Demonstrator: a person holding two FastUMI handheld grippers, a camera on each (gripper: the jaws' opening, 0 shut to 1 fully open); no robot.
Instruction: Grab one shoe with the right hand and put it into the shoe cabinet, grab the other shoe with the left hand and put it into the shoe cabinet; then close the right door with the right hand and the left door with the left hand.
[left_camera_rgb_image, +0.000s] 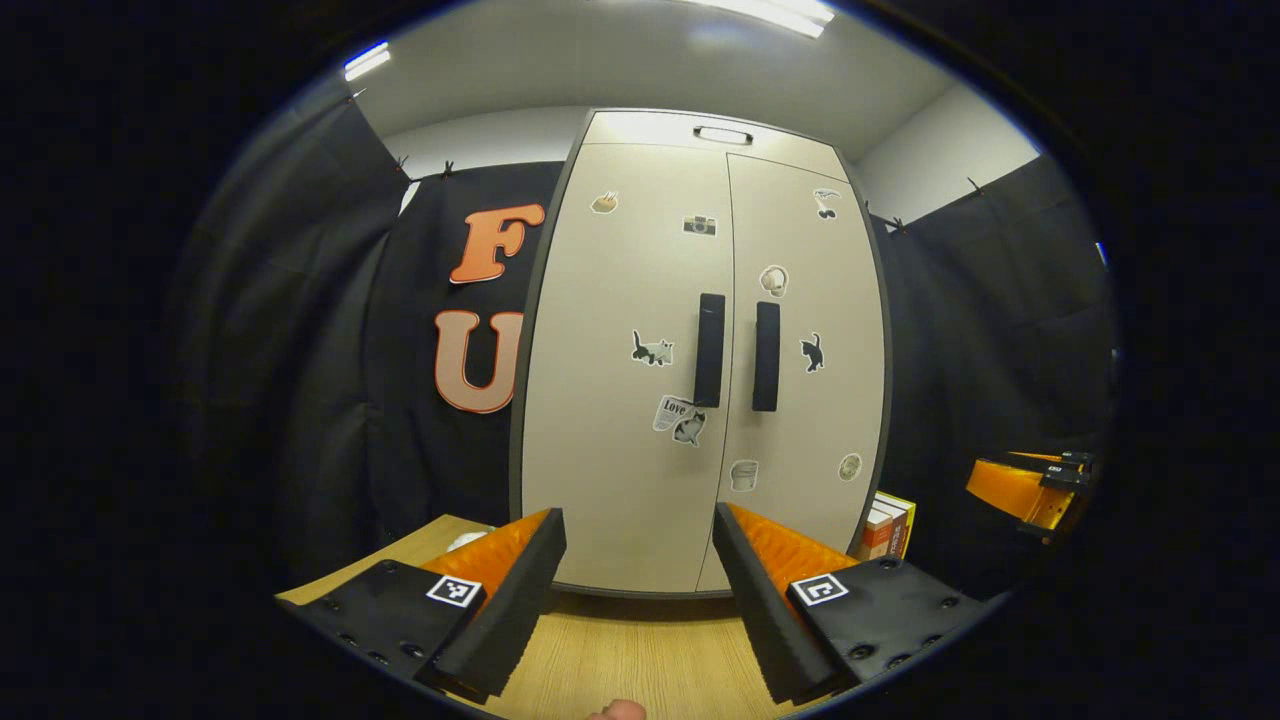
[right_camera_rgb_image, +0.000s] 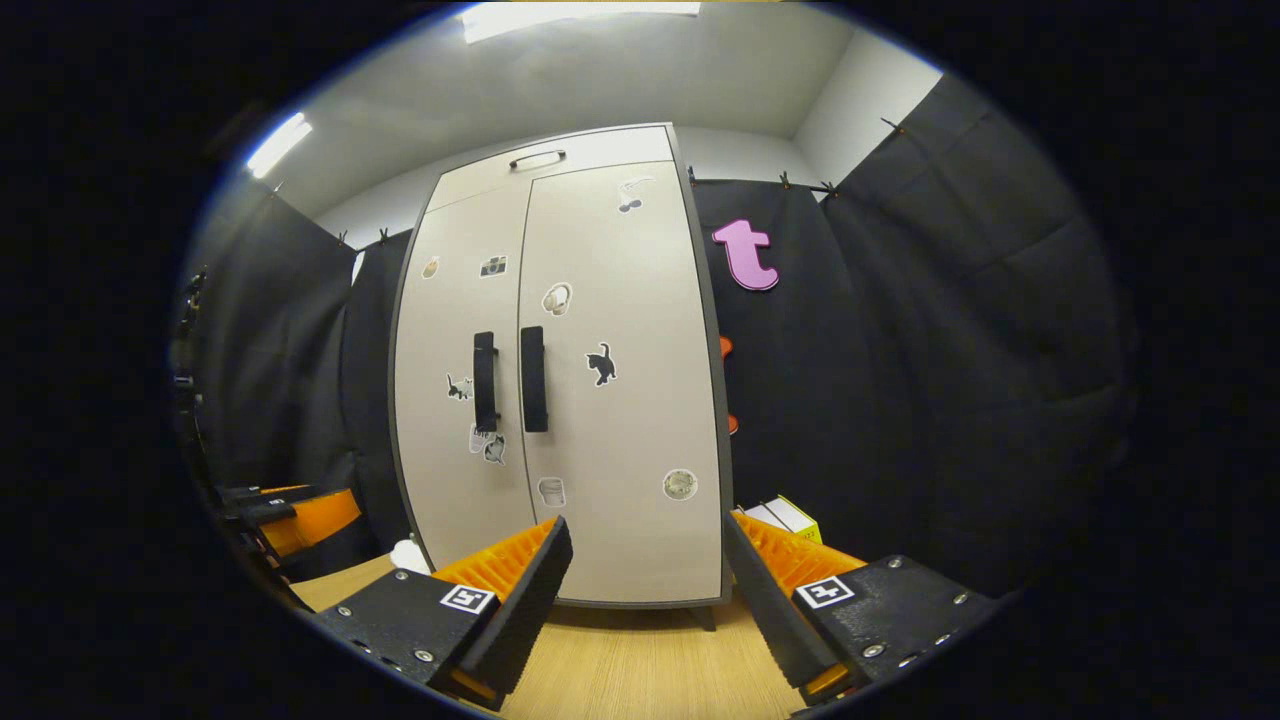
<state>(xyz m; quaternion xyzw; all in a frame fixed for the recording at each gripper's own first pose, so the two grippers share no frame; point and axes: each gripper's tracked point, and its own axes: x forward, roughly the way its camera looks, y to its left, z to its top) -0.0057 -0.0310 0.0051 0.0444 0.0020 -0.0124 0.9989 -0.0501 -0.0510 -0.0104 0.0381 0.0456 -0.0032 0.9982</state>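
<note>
1. The shoe cabinet (left_camera_rgb_image: 700, 350) stands upright on the wooden floor (left_camera_rgb_image: 640, 650), directly ahead of both grippers and apart from them. In the right gripper view the shoe cabinet (right_camera_rgb_image: 560, 380) sits ahead and slightly left of that gripper's fingers.
2. The left door (left_camera_rgb_image: 630, 360) and the right door (left_camera_rgb_image: 805, 350) are both closed and meet at a centre seam. No shoe is visible outside the cabinet.
3. The left gripper (left_camera_rgb_image: 640, 590) is held low with its fingers spread wide and nothing between them. The cabinet base lies just beyond the fingertips.
4. The right gripper (right_camera_rgb_image: 645, 590) is likewise spread apart and holds nothing. It also appears at the far right of the left gripper view (left_camera_rgb_image: 1030, 490).
5. Two dark vertical handles (left_camera_rgb_image: 738, 352) flank the seam, above and ahead of the left gripper.
6. Boxes (left_camera_rgb_image: 888, 525), possibly books, stand beside the cabinet's right edge.
7. Small stickers (left_camera_rgb_image: 652, 350) dot both doors.
</note>
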